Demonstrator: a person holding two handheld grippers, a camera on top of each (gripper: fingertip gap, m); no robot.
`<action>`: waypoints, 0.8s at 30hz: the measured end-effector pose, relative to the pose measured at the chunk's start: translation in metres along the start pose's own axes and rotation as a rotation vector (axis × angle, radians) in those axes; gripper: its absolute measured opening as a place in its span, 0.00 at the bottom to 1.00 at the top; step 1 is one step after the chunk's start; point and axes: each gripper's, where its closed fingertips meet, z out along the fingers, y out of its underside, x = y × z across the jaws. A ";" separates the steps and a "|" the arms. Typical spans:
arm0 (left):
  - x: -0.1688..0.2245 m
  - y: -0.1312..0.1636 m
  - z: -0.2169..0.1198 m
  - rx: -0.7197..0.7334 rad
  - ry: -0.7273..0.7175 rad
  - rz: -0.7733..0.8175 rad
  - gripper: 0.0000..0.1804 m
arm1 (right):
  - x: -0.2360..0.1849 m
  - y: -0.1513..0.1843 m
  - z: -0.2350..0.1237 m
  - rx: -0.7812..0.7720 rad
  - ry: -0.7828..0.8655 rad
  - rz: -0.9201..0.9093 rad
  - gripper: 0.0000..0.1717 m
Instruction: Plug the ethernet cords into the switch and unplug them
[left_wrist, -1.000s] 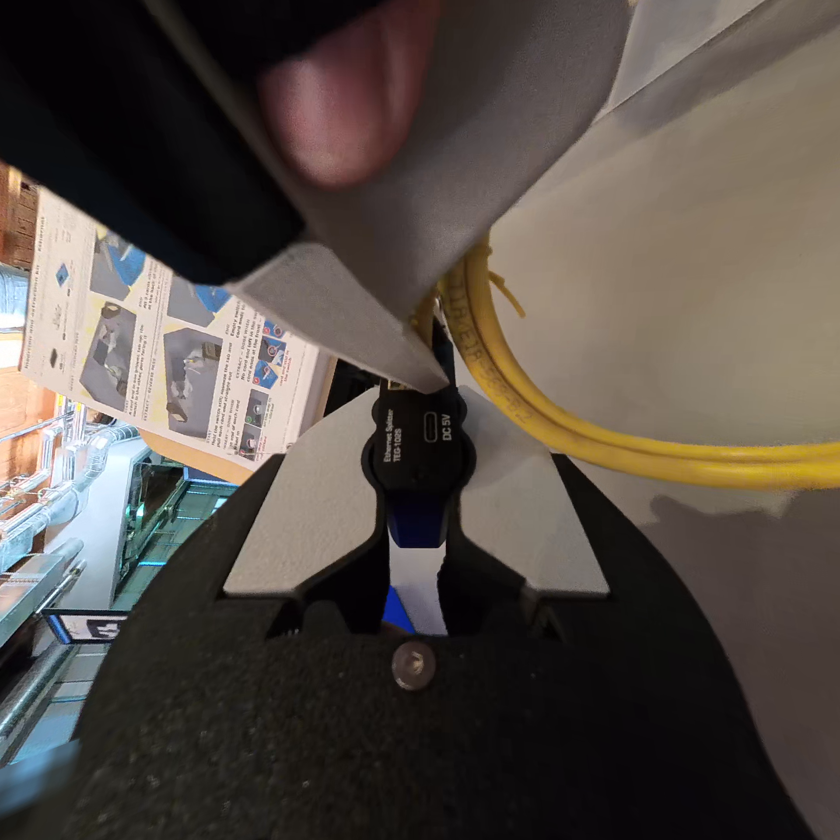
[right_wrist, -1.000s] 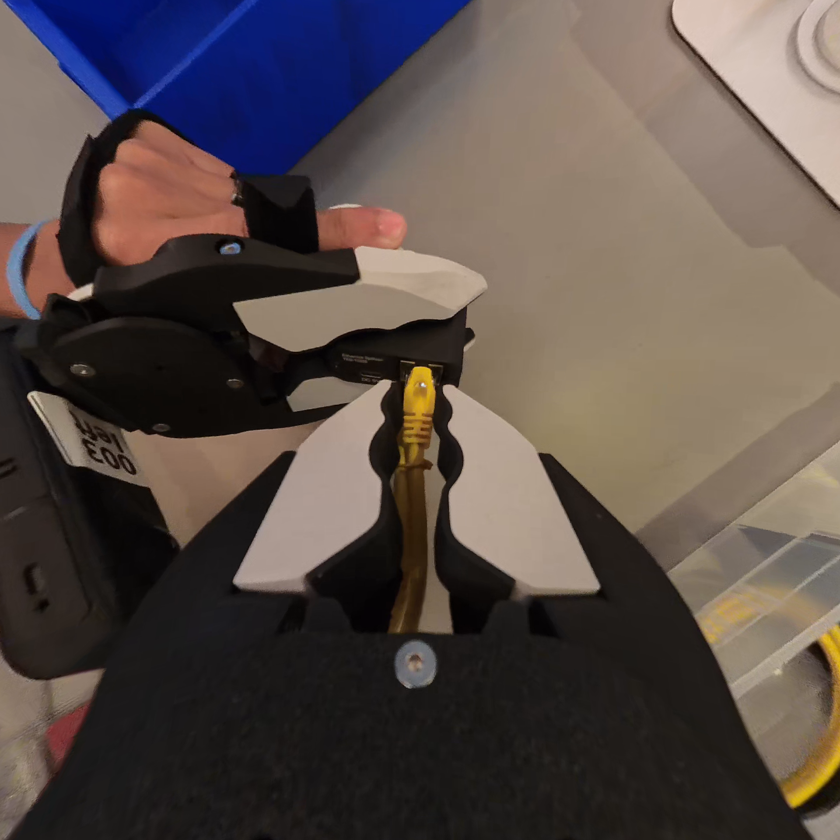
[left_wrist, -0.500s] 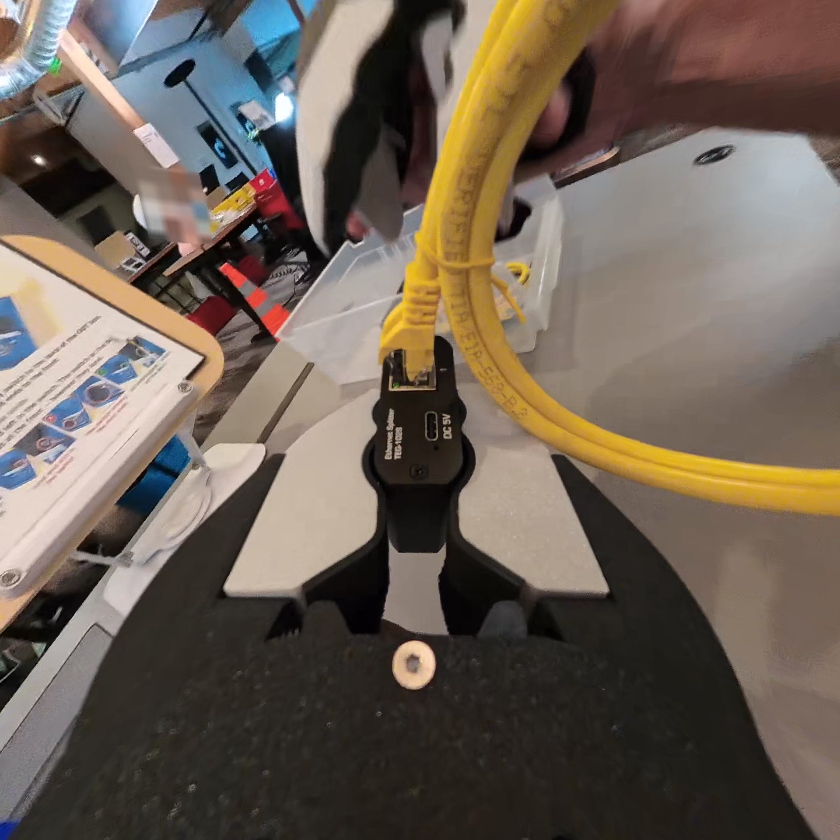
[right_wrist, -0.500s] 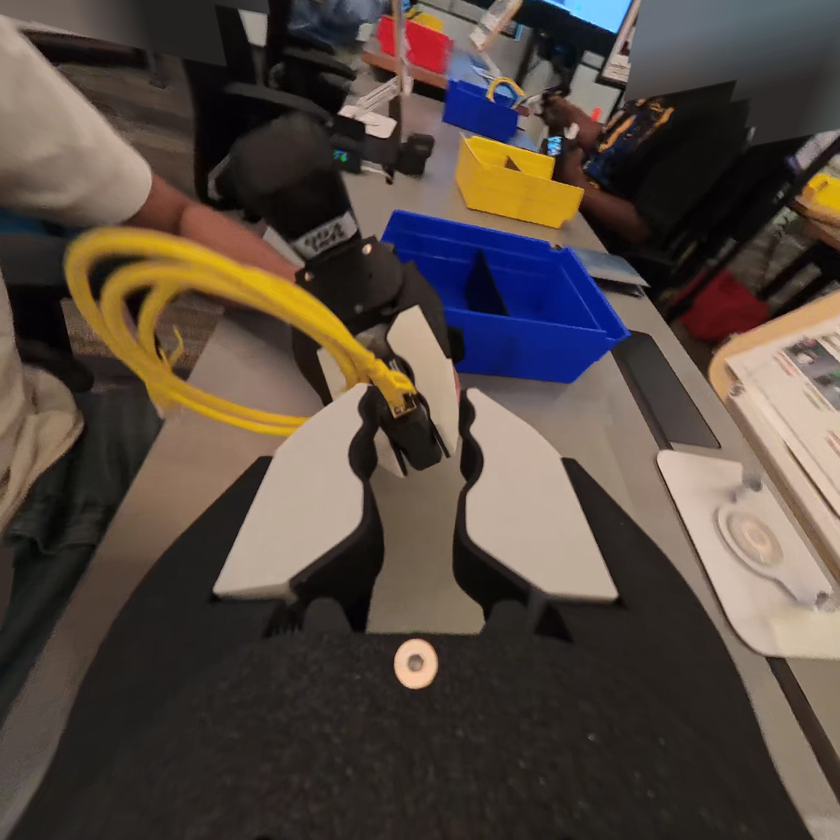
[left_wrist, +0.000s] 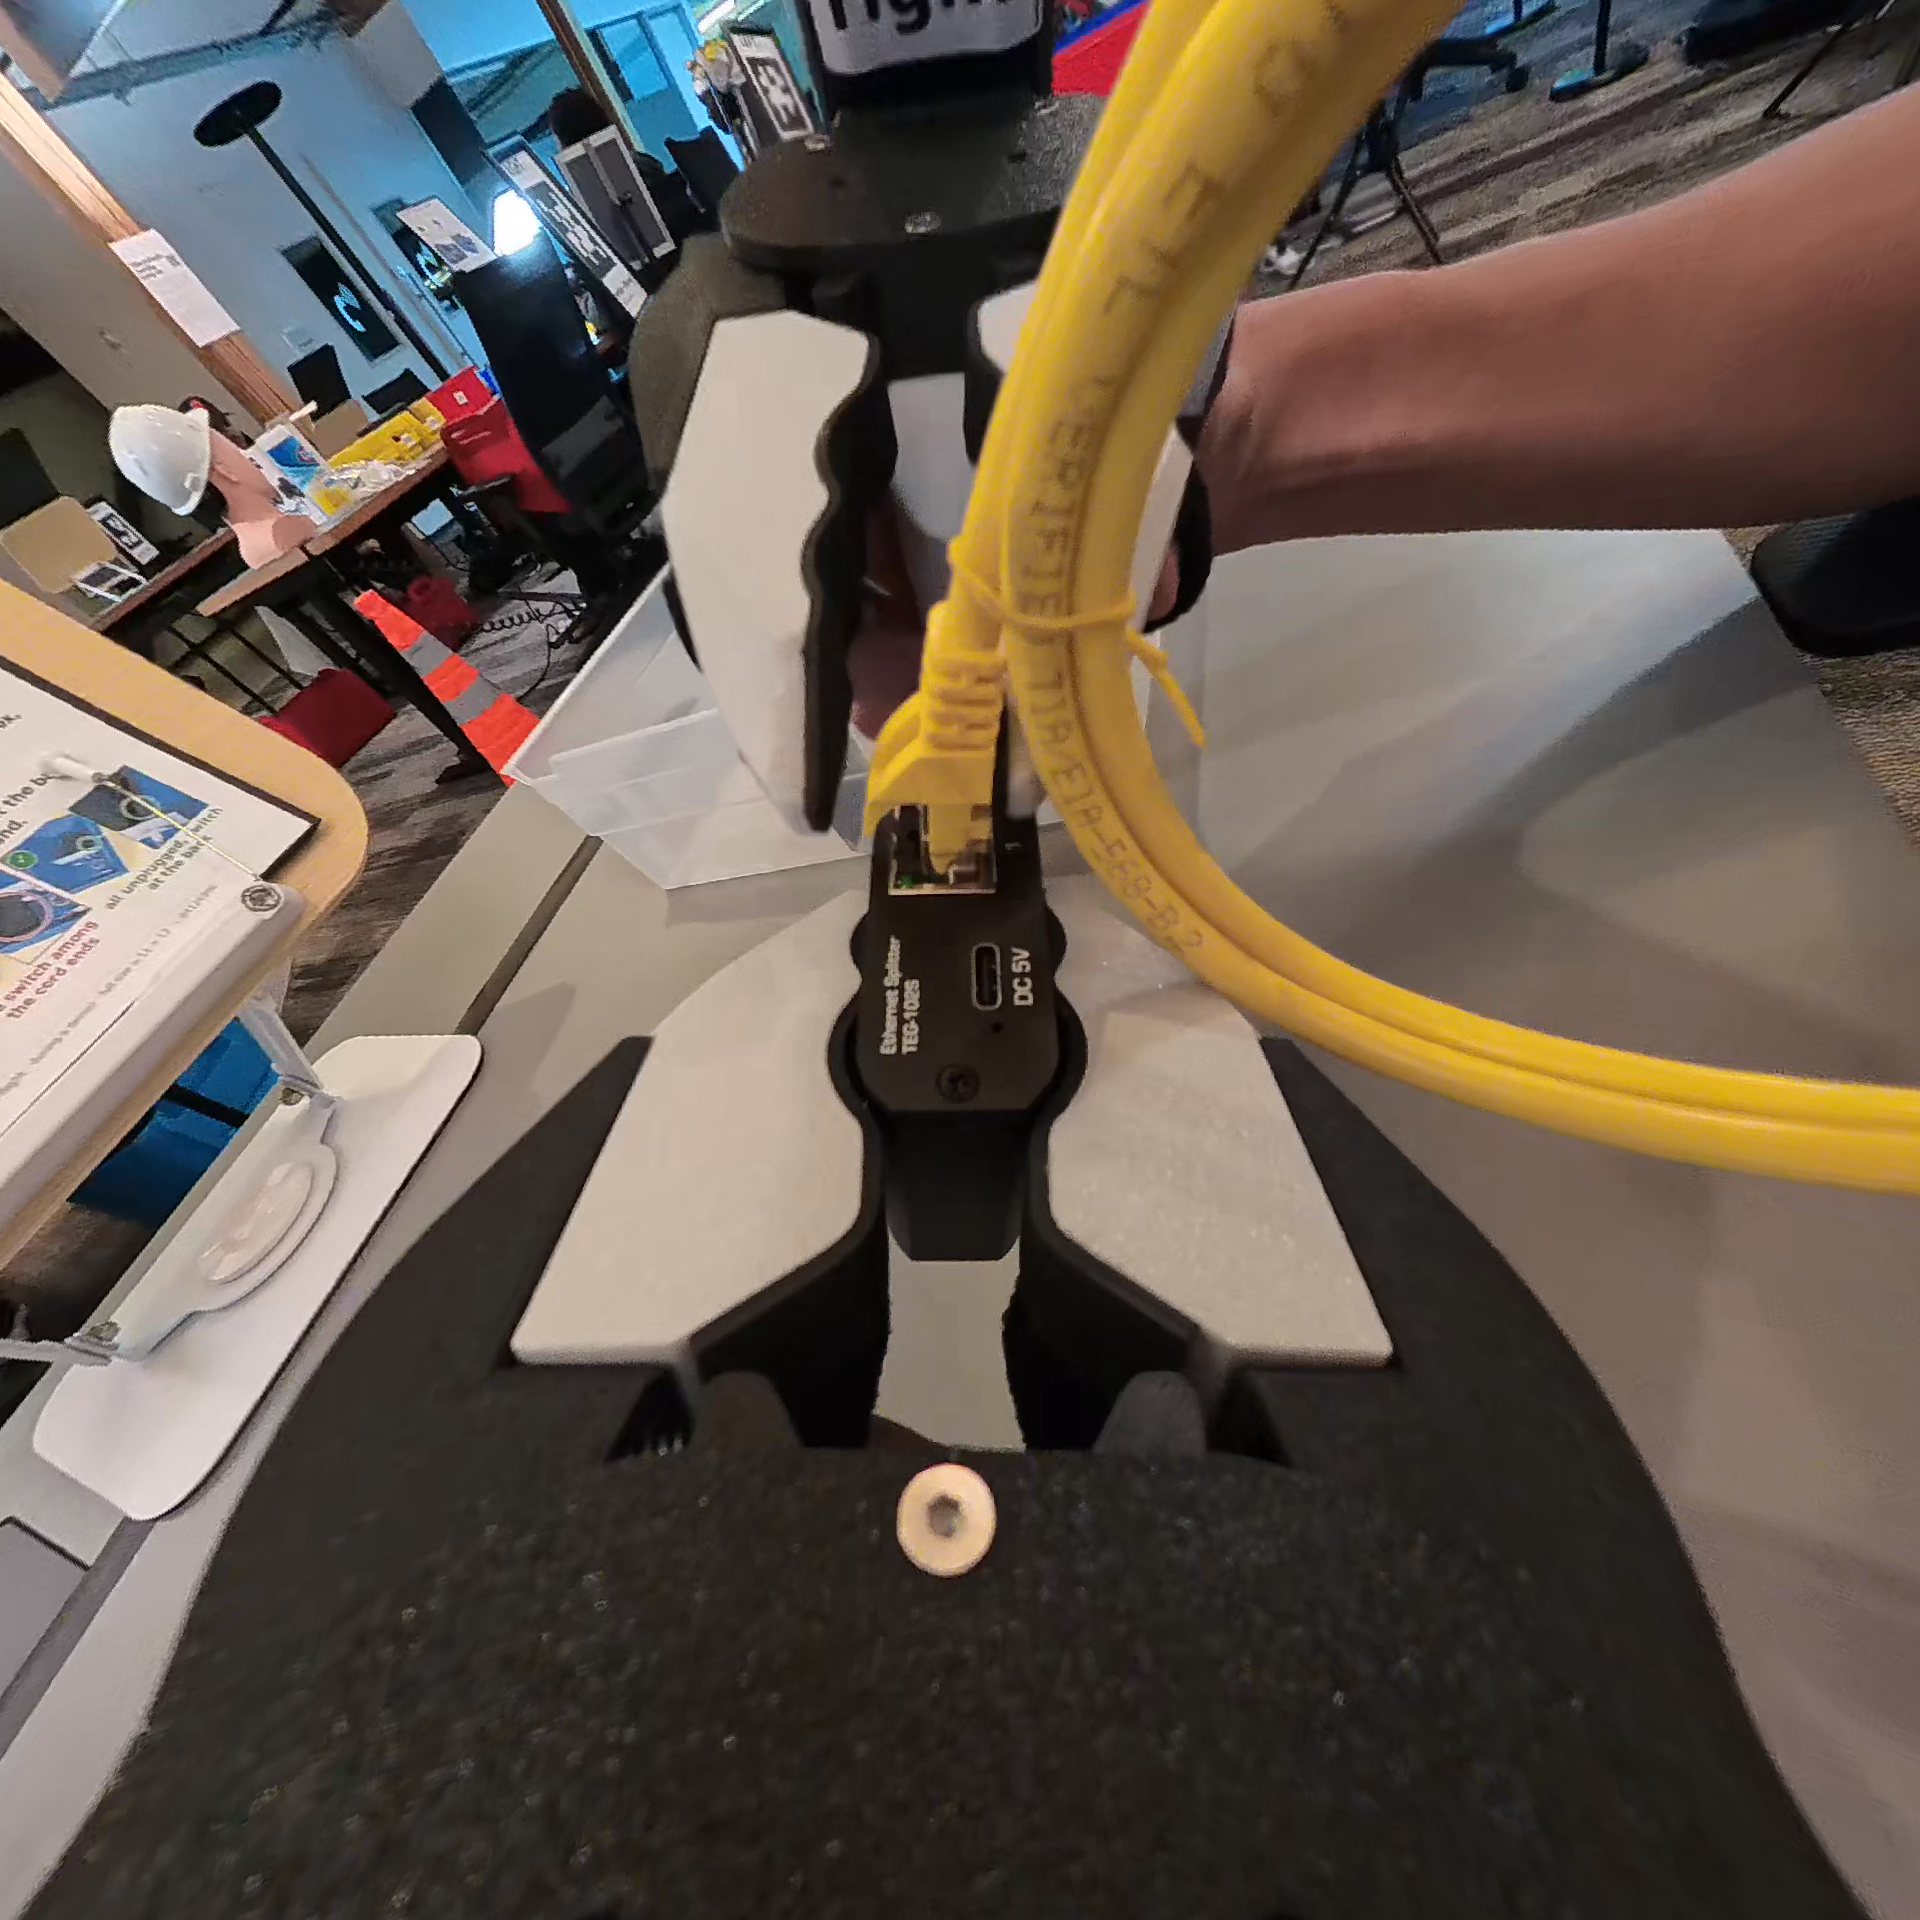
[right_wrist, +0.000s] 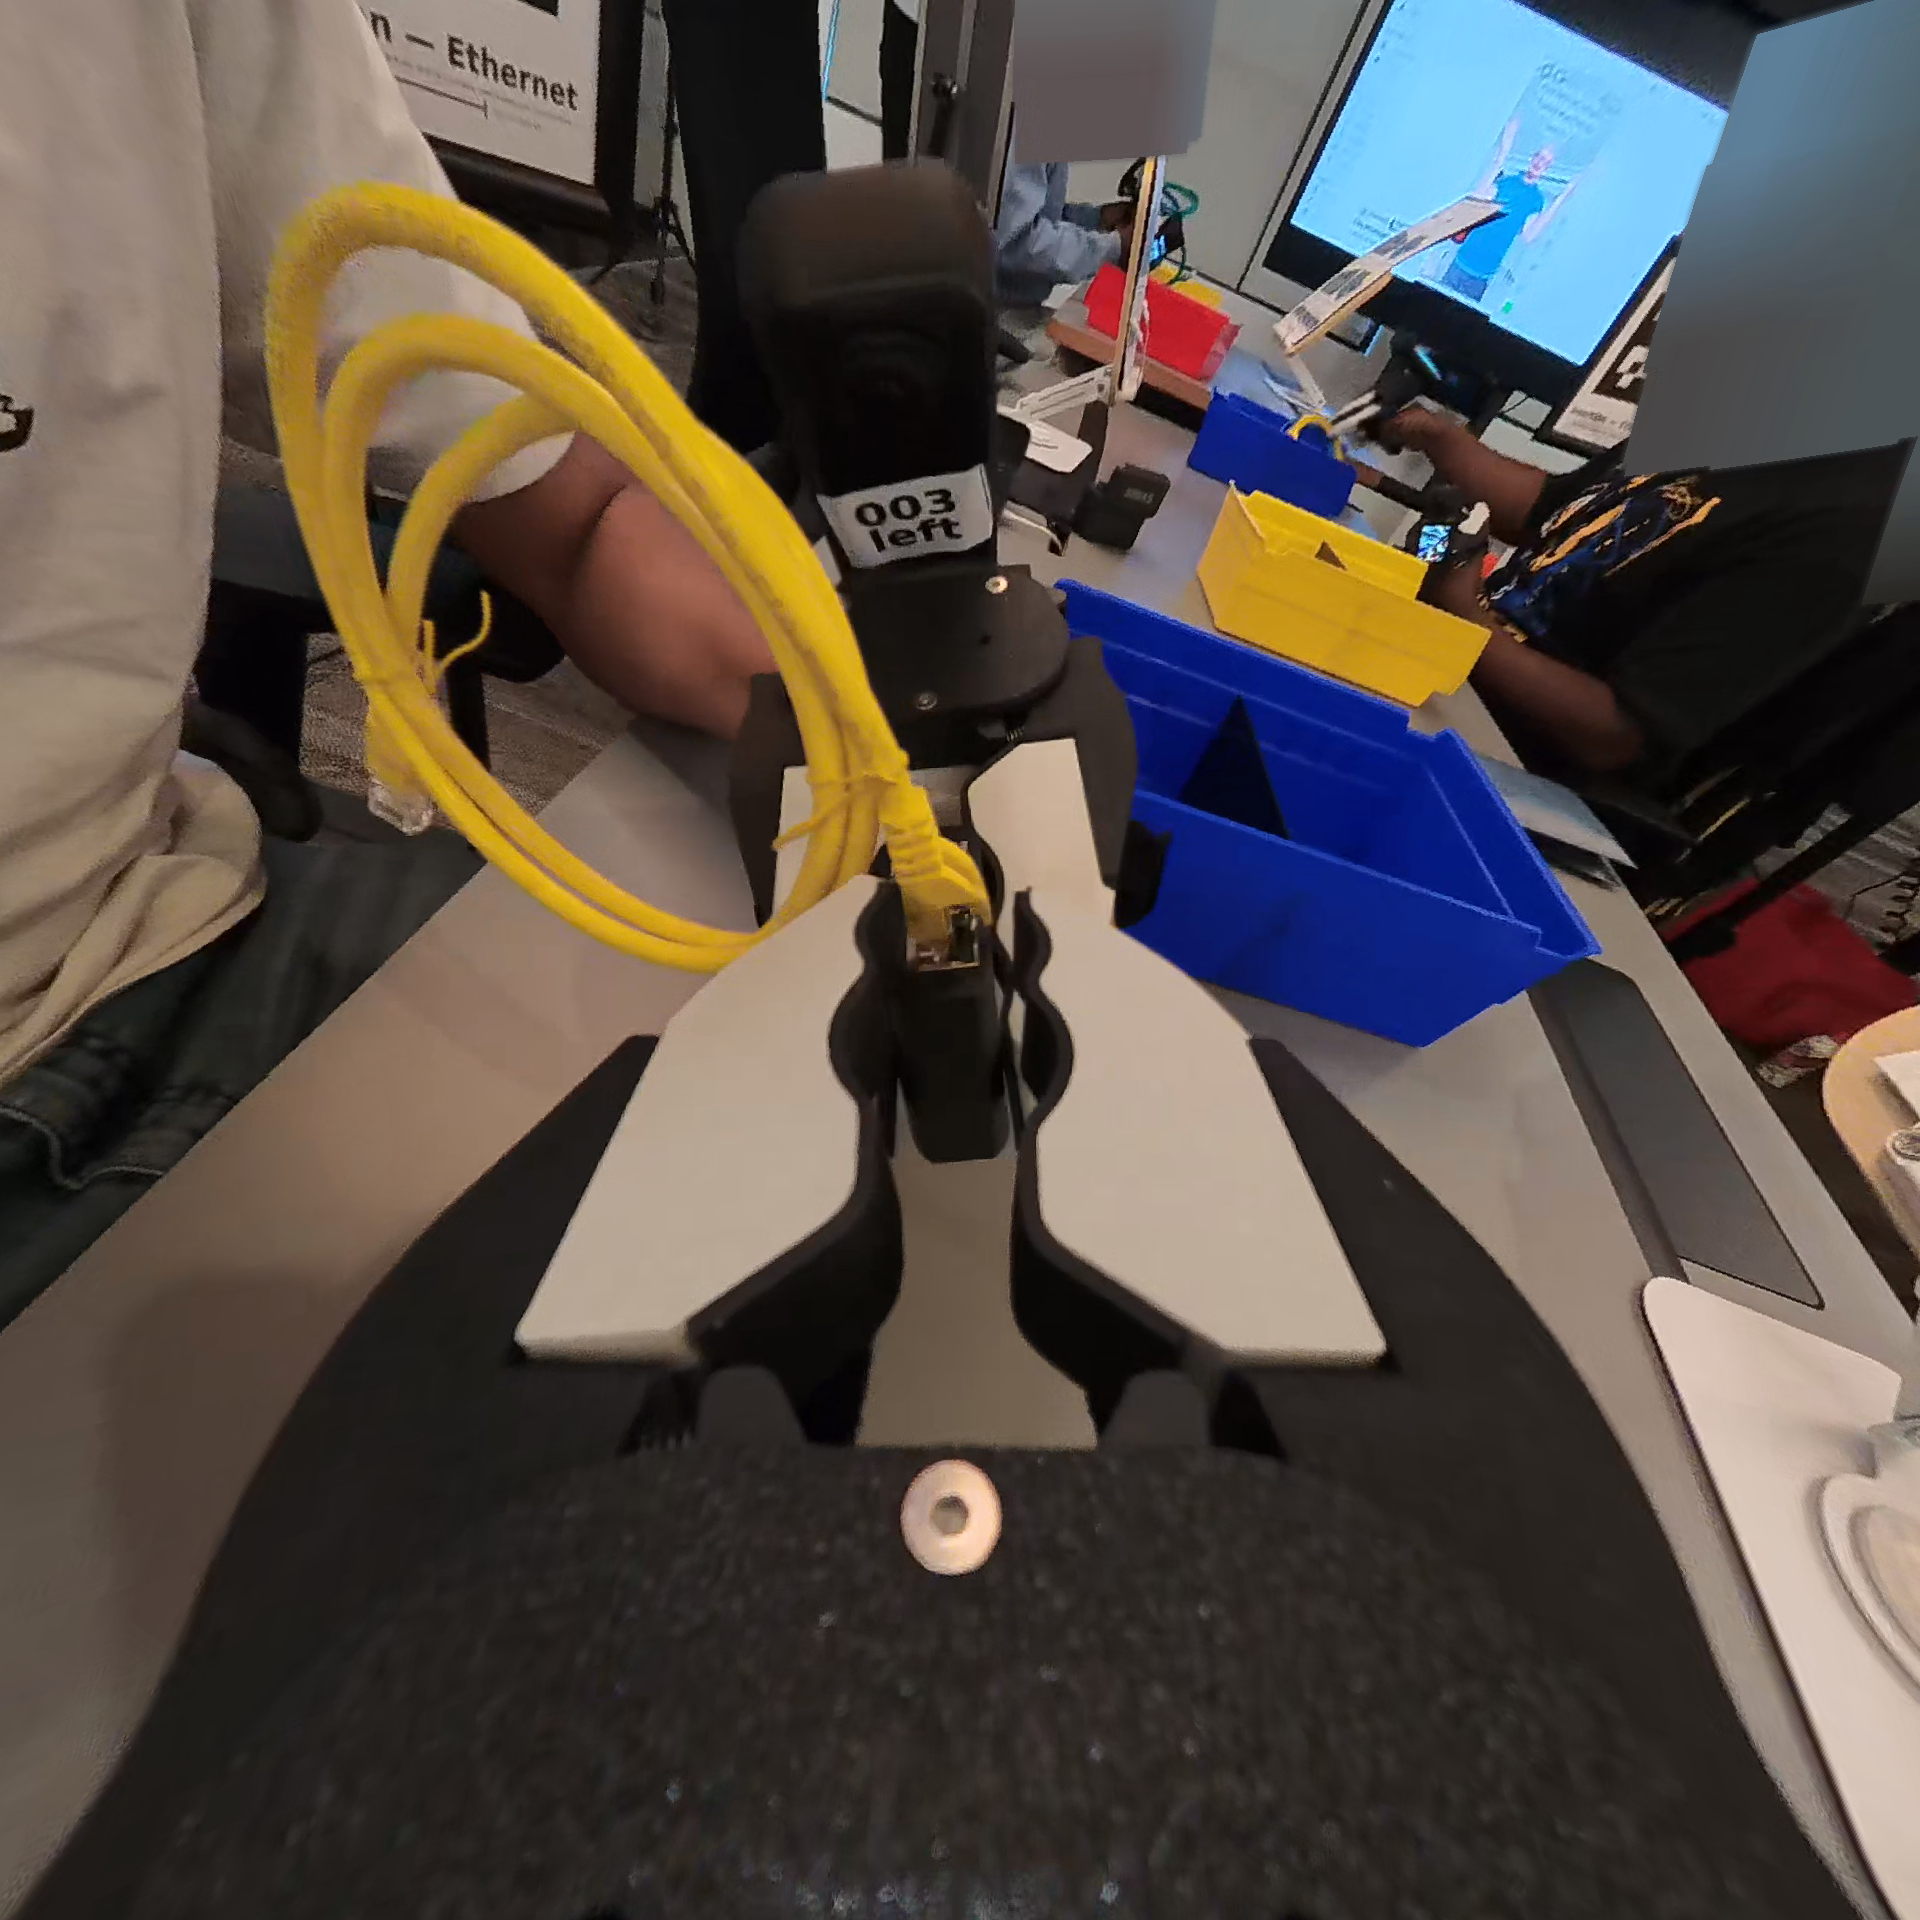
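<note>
So from where I'm standing, the plug-in half looks pretty much done. The yellow plug (left_wrist: 940, 727) sits in the port at the 12 o'clock end of the little black switch (left_wrist: 956, 1039), though I can't tell if the latch has clicked. The rest of the cord (left_wrist: 1351, 1039) is a tied-up coil swinging off toward 3 o'clock above the bench (left_wrist: 1558, 831); its loose end (right_wrist: 395, 800) dangles out at 9 o'clock in the other view, plugged into nothing. What's left, I'd guess, is pulling that plug out, plus any other ports or cords that need a turn.

The left claw (left_wrist: 956, 987) is clamped on the switch; both pads press its black sides and hold it up off the bench with the port facing away at 12 o'clock.

The right claw (right_wrist: 951, 935) comes in head-on from the opposite side, with its fingers either side of the plug; it's only partly open, fairly narrow. There's a visible gap between one finger (left_wrist: 821, 582) and the plug, so it isn't gripping anything; the far finger sits very close, and I can't say if it touches.

Off at 2 o'clock from the right claw there's a blue bin (right_wrist: 1351, 914); nothing's happening there.
</note>
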 end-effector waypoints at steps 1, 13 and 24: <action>0.001 0.000 0.001 -0.003 0.004 0.001 0.14 | -0.001 0.002 0.002 -0.001 -0.008 0.003 0.11; 0.001 -0.002 -0.001 0.022 0.034 -0.072 0.14 | 0.000 0.000 0.006 0.093 0.003 0.015 0.08; 0.003 -0.008 -0.004 0.055 0.085 -0.148 0.14 | -0.002 -0.003 0.007 0.098 -0.039 0.065 0.07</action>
